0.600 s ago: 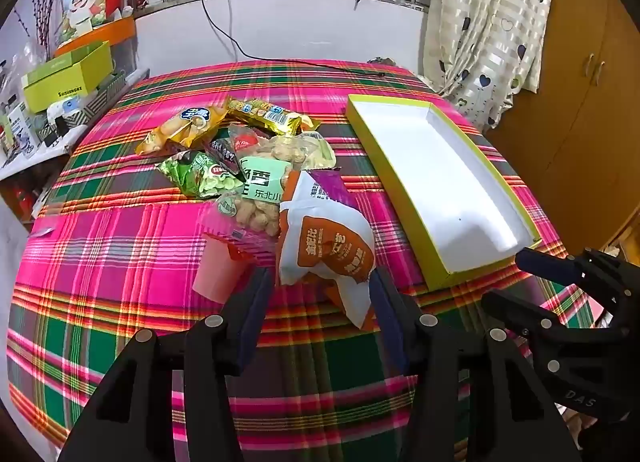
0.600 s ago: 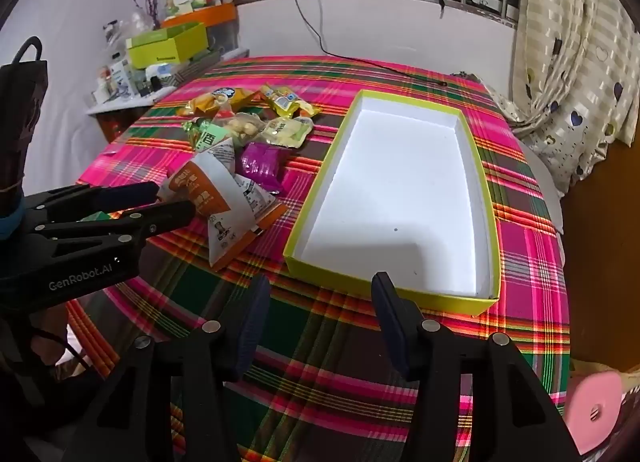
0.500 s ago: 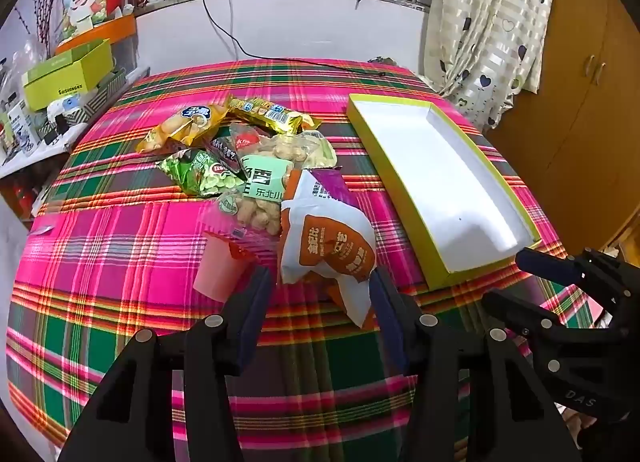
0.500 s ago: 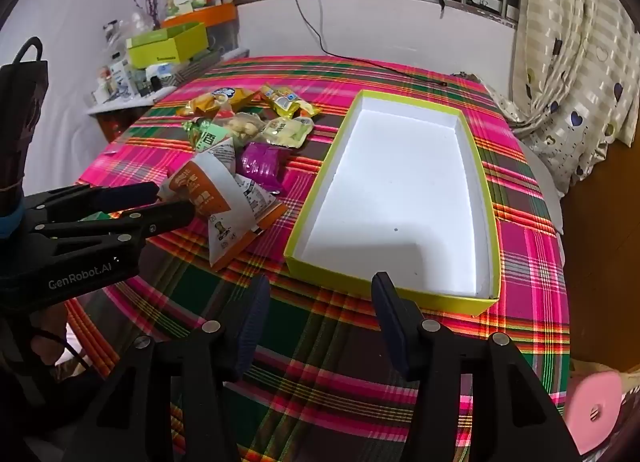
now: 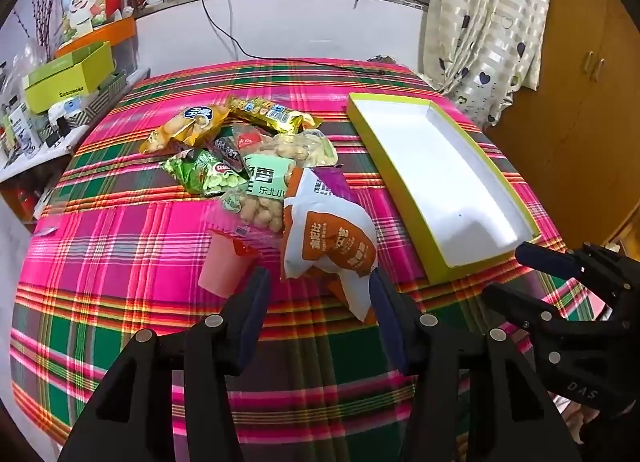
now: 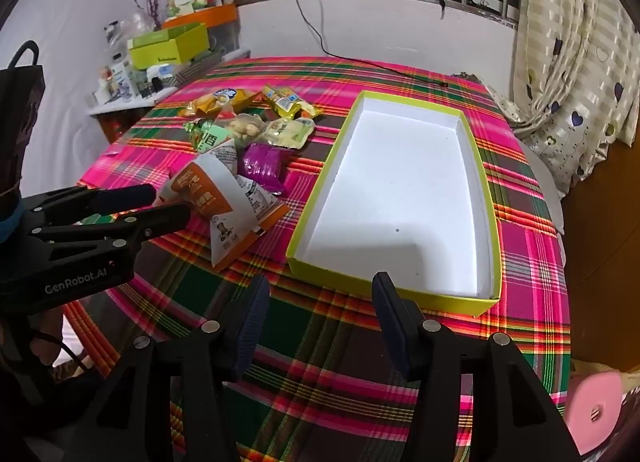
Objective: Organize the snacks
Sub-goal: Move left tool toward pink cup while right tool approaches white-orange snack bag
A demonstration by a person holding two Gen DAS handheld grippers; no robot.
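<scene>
A pile of snack packets (image 5: 248, 158) lies on the plaid tablecloth; it also shows in the right wrist view (image 6: 248, 130). Nearest is a white and orange packet (image 5: 328, 246), also in the right wrist view (image 6: 224, 206). My left gripper (image 5: 320, 294) is open, just short of that packet, its jaws either side of the packet's near corner. A yellow-rimmed white box (image 5: 412, 230) lies empty at the right, and in the right wrist view (image 6: 312, 206). My right gripper (image 6: 320, 302) is open and empty, at the box's near rim.
A pink card (image 5: 222, 266) lies left of the orange packet. A purple packet (image 6: 264, 162) lies between pile and box. A cluttered shelf with a green box (image 5: 68, 74) stands at the left. Curtain (image 5: 488, 22) and wooden cupboard (image 5: 580, 102) stand at the right.
Almost nothing has moved. The left gripper has crept slightly towards the orange packet. Both grippers stay open.
</scene>
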